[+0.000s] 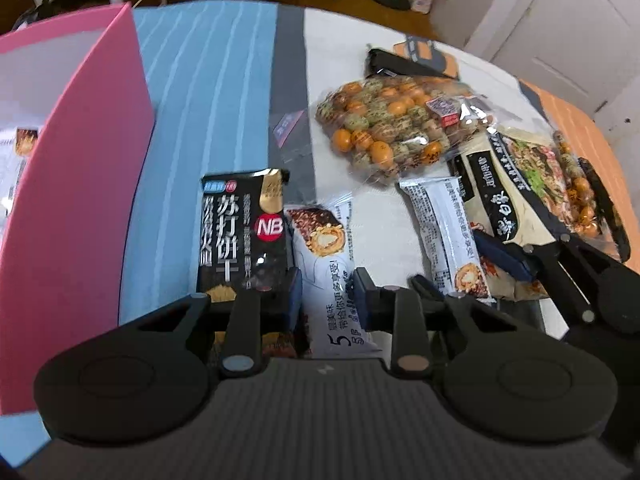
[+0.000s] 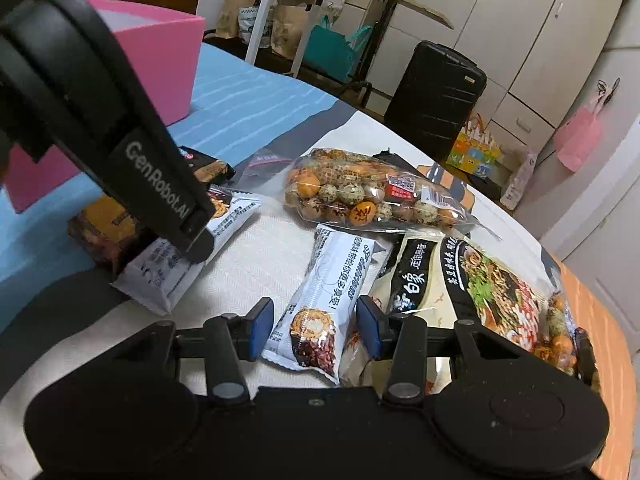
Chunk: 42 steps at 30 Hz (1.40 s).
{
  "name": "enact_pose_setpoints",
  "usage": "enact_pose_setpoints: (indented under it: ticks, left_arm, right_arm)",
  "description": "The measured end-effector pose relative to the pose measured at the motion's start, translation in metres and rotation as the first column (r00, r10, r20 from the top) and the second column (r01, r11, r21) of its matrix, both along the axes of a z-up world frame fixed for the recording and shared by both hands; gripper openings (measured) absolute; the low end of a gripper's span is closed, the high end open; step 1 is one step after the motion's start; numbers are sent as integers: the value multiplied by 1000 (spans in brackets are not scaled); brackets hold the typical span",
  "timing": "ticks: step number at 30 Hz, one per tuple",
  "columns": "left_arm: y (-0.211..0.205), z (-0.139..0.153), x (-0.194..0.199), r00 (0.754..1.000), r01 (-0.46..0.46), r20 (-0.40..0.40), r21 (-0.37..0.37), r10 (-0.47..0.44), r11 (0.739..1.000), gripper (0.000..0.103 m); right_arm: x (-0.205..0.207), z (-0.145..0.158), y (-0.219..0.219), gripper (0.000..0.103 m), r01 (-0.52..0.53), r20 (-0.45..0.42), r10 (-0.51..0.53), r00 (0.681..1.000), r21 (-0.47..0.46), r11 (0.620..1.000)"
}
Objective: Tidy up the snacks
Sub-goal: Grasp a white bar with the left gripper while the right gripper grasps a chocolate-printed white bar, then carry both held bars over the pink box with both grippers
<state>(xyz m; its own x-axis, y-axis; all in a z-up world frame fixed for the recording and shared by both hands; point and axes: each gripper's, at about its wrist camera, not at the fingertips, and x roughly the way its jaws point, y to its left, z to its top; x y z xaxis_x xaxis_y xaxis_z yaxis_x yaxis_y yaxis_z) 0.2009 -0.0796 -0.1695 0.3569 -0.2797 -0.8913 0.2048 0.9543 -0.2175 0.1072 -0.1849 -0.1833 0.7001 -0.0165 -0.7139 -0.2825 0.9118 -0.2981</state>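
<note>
Two hand-held tools over a bed spread with snack packets. Left tool (image 1: 326,292) low over a white snack bar (image 1: 332,264) lying on the bedspread, fingers apart, one on each side of the wrapper's near end, not yet closed on it. Right tool (image 2: 316,320) likewise apart, straddling a second white bar (image 2: 324,304) that lies a little further right on the same white patch of the bedspread (image 1: 208,92). Just left of the first bar, touching or nearly so, a black cracker packet (image 1: 240,236) with a red round mark. Further back, a clear bag of speckled and orange eggs (image 1: 396,128); to its right, a cream-and-black noodle pouch (image 2: 472,288) partly under the second bar's edge. At far left, a pink box (image 1: 76,184) standing open on the blue stripes, with at least one packet already visible inside — probably the place where the snacks belong. Handling, as a judgement only: both bars look light, puffed with air, wrapped in slick crinkly film, with contents likely to crumble under a hard squeeze. Best hold probably across the narrow width near the middle of the bar, closing gently — a grip on the flat crimped end would likely let the packet swing or slip. Bag of eggs likely heavier and floppy, better gripped at its gathered end.
</note>
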Motion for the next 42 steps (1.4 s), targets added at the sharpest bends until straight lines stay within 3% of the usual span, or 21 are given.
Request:
enact_pose_setpoints:
  ticks: [5,8,16,22,31,42]
  left_arm:
    - [1,-13,6,997,-44,-63,-55,40,998,33]
    - [0,-16,4,998,-48,-42,-54,46,997,29]
    - [-9,-7,-1,1000,22,-7,41,-22,999,24]
    - [3,8,-7,1000,17,-21,23,-17,1000,24]
    - [18,24,-25,999,20,-35,9,-19,1000,24]
    - [39,46,-55,999,20,-46,2,-19,1000,24]
  right_arm:
    - [1,2,-1,34,26,17,-26,1000,19,999]
    - [-2,5,-3,32,35,16,-35,999,48,998]
    - [-7,15,-6,31,66,-3,-66,998,107,992]
    - [-4,19,-11,32,171,-88,-154,984,237,956]
    - [-18,35,-20,31,223,-176,-169,970,366,904]
    - [-42,58,-11,31,177,-229,-91,969,387,905]
